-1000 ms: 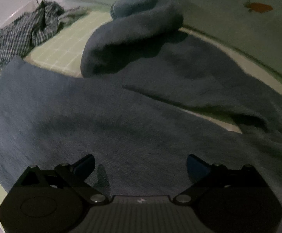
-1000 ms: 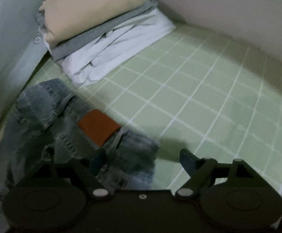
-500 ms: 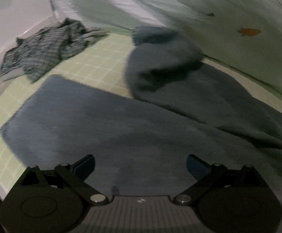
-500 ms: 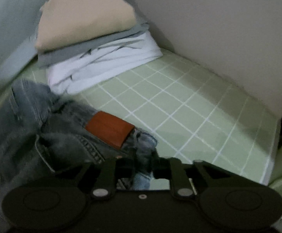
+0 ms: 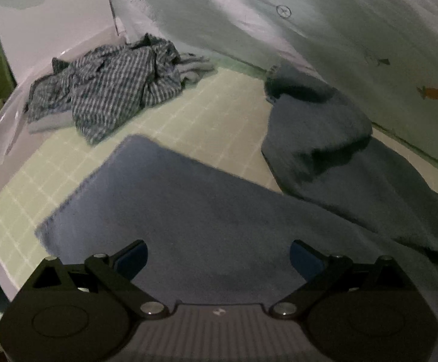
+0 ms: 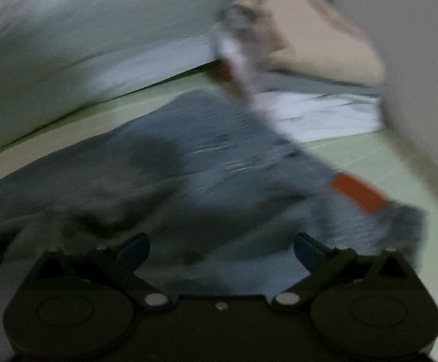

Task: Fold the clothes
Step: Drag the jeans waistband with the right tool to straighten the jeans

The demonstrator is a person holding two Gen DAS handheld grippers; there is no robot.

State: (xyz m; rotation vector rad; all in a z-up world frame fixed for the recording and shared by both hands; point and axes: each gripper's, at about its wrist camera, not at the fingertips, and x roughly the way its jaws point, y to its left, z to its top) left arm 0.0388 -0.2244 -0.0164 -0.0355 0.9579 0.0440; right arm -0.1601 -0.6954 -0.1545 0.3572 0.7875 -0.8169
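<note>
A pair of blue jeans lies on the green checked surface. In the left wrist view one leg lies flat toward me and the other leg is bunched near the wall. My left gripper is open and empty just above the flat leg. In the blurred right wrist view the waist end of the jeans with an orange-brown patch lies ahead. My right gripper is open and empty above it.
A crumpled checked shirt lies at the far left corner. A stack of folded clothes, beige over grey and white, stands by the wall at right. Pale walls bound the surface behind.
My right gripper shut on the jeans' waist corner half a second ago and is now open, swung left. My left gripper has drawn back, so more of the flat leg and shirt shows.
</note>
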